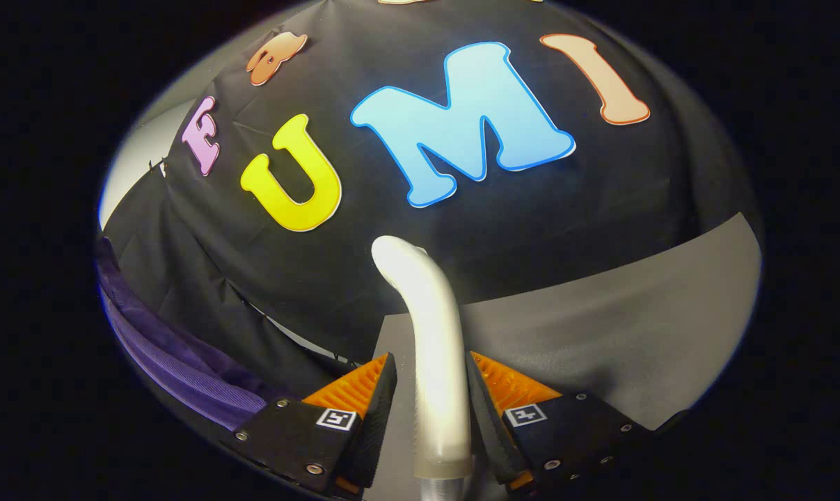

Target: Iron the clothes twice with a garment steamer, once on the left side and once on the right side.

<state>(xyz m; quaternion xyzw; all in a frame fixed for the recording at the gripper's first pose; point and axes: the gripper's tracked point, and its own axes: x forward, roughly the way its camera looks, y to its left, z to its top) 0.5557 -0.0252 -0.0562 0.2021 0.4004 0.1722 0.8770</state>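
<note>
Your gripper [430,390] has its jaws clamped on the garment steamer [430,327] handle, which rises between the fingers and curves forward. Step in hand: judged as carrying the steamer toward the clothes. The purple garment [176,362] hangs well left of the steamer, at the booth's edge. The grey surface [635,327] right of the steamer is open. Next, you'd swing left.

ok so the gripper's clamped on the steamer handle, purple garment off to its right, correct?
Not quite: in the gripper view the purple garment is off to the left of the fingers, not the right. The gripper is indeed clamped on the steamer handle.
</note>
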